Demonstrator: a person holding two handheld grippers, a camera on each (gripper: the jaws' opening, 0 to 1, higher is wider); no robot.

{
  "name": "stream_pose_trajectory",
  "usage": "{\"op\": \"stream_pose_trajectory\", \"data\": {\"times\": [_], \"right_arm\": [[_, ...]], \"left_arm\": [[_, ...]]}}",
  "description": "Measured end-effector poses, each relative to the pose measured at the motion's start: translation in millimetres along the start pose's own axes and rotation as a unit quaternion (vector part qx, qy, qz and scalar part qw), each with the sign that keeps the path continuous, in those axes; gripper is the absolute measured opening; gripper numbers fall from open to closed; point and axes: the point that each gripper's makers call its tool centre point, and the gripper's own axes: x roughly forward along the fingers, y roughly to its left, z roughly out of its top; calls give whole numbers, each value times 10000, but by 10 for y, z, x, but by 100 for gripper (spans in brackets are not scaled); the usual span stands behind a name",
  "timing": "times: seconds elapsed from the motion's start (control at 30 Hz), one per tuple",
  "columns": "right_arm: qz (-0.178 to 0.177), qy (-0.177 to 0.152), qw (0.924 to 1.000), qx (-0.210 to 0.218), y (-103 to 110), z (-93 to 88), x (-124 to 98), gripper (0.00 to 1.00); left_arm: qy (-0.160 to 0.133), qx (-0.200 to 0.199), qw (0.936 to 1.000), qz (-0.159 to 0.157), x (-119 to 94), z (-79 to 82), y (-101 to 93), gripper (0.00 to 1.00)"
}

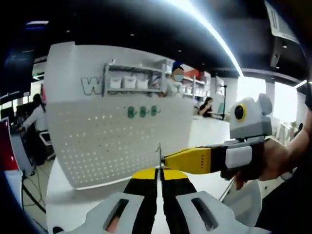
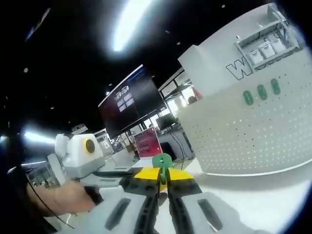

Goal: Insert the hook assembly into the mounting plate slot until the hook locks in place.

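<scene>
Rising from the bottom centre of the left gripper view, the left gripper [image 1: 159,171] has its yellow-tipped jaws pressed together with only a hairline seam between them; a thin metal wire [image 1: 160,155] stands up from that seam, and whether it belongs to the hook assembly I cannot tell. Entering from the right of the same frame, the right gripper [image 1: 168,159] points its yellow nose at that wire, almost touching it; a hand [image 1: 265,163] grips its body at the right edge. Behind both, filling the middle left of the frame, stands the white perforated mounting plate [image 1: 107,141], upright on a white table [image 1: 58,207]; three small green hooks [image 1: 142,111] sit in a row near its upper edge, above the rows of holes; a rack of white bins [image 1: 129,82] hangs on the panel above them.

In the right gripper view the right gripper's jaws come up at bottom centre, closed on a green hook piece [image 2: 162,163] that sticks up just above the yellow tips; the left gripper [image 2: 129,178] lies across the lower left, its nose meeting the same spot, held by a hand [image 2: 63,197]; the mounting plate [image 2: 253,136] fills the right side, well apart from the held piece, with the three green hooks [image 2: 262,91] at upper right.
</scene>
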Motion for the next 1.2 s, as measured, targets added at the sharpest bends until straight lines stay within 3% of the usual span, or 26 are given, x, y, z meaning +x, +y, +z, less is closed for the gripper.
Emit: {"op": "stream_pose_trajectory", "data": {"times": [0.43,0.73,0.87,1.03,1.2], "right_arm": [[-111,-92,9997,206,-24,2,-6,1],[-156,31,9994,323,-108,-13,-44,1],[-161,-12,9995,285,-91,11,-45,1],[-172,-10,9995,251,-94,3,-37,1],[-234,-80,9996,136,-156,104,-54,1]], "left_arm": [[-131,-103,9999,-10,26,3,10,2],[-184,-136,9997,-84,82,-27,-40,3],[-404,-571,9973,-215,58,-1,-27,4],[-350,-398,9984,-214,47,-22,-27,4],[-317,-519,9979,-208,25,-82,-2,7]]}}
